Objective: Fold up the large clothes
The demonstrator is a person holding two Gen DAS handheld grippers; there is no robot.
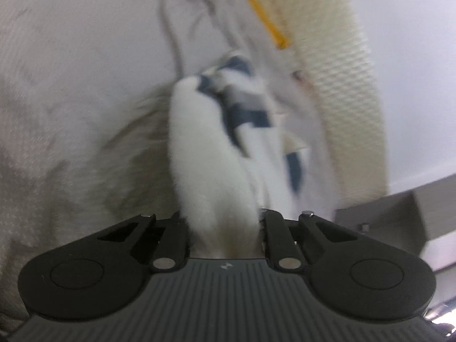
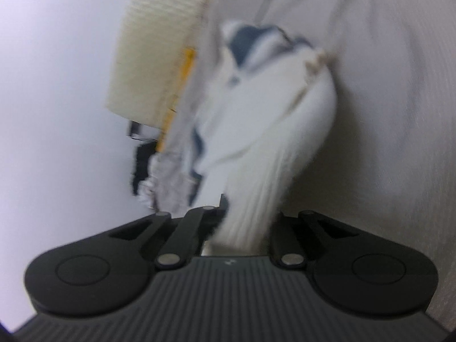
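A white fleecy garment with navy stripes stretches away from my left gripper, which is shut on a bunched part of it. The cloth covers the fingertips. In the right wrist view the same white garment, with its navy-striped part at the far end, runs out of my right gripper, shut on another bunched part. Its fingertips are also buried in the fabric. Both views are blurred.
The garment lies over a pale grey sheet. A cream textured mattress edge with a yellow strip borders a white wall. A grey box-like piece sits low on the right.
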